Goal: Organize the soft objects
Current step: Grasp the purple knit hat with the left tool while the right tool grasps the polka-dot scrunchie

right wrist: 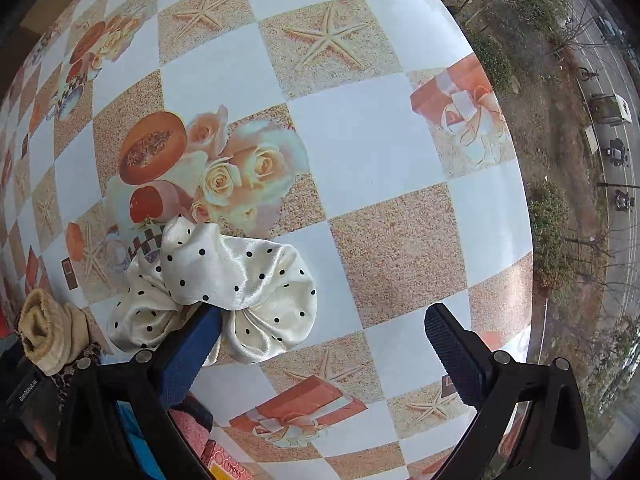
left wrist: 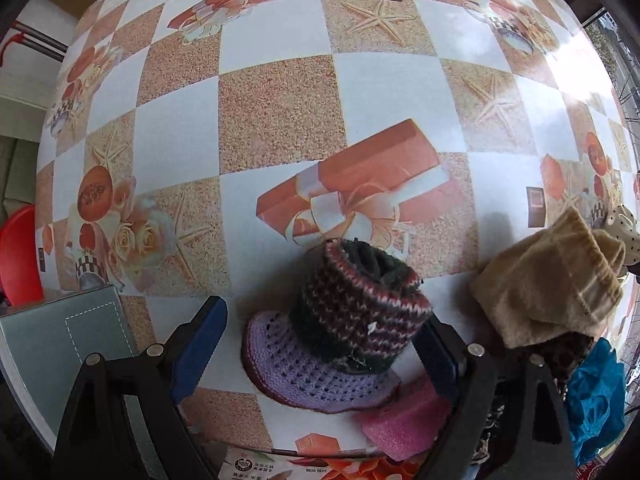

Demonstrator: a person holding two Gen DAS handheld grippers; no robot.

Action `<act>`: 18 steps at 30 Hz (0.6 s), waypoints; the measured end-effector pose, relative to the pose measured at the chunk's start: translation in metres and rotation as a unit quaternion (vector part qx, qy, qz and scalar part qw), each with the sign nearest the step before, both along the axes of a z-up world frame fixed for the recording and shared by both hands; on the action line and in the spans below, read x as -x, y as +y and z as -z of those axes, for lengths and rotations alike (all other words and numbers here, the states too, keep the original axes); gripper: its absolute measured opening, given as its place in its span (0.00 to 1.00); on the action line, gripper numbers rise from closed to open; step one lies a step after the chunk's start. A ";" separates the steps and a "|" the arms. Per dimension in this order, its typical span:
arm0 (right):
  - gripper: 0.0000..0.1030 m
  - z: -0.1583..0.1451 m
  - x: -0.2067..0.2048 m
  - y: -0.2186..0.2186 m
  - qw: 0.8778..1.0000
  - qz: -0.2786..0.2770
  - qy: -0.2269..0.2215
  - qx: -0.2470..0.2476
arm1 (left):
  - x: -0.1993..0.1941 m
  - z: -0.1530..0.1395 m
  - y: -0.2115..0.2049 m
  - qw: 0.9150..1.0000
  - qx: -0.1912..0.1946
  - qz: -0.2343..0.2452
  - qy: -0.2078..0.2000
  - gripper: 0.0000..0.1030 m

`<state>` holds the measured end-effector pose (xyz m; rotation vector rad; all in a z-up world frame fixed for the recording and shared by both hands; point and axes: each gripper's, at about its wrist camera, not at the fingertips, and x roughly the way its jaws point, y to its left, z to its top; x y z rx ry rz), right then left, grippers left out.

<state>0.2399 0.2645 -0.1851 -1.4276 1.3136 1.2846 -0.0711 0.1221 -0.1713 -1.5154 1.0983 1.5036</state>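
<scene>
On the checkered tablecloth (right wrist: 360,136), the right gripper (right wrist: 324,332) stands wide open with a cream polka-dot scrunchie (right wrist: 224,280) lying against its left finger, nothing between the jaws, and a beige rolled cloth (right wrist: 48,328) sits near the table's left edge.

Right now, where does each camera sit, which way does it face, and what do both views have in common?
Left wrist: sits on the left gripper, looks forward and down at the striped knitted piece between its open fingers.
Right wrist: sits on the right gripper, looks at the polka-dot scrunchie by its left finger; fingers open.
Shared: the checkered tablecloth, beige fabric and the scrunchie.
</scene>
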 end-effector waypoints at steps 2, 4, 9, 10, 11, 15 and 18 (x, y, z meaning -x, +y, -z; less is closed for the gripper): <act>0.99 -0.009 -0.005 -0.004 0.998 0.016 0.063 0.003 | -0.001 0.003 -0.002 1.000 0.004 0.002 0.005 1.00; 0.99 -0.015 0.004 -0.006 0.997 -0.001 0.073 -0.014 | 0.001 0.005 -0.003 1.000 0.001 -0.006 -0.004 1.00; 0.99 0.000 0.045 -0.010 0.996 -0.074 0.042 -0.029 | 0.008 0.007 -0.007 1.000 -0.001 -0.011 -0.016 1.00; 0.99 0.005 0.050 -0.011 0.995 -0.085 0.034 -0.029 | 0.008 0.006 -0.005 1.000 -0.001 -0.013 -0.022 1.00; 1.00 0.008 0.055 -0.011 0.995 -0.092 0.028 -0.030 | 0.011 0.007 -0.007 0.999 0.000 -0.018 -0.030 1.00; 1.00 0.007 0.061 -0.018 0.993 -0.107 0.017 -0.048 | 0.013 0.015 0.000 0.999 0.003 -0.022 -0.036 1.00; 1.00 0.007 0.058 -0.020 0.992 -0.113 0.017 -0.047 | 0.015 0.016 0.002 0.999 0.007 -0.019 -0.036 1.00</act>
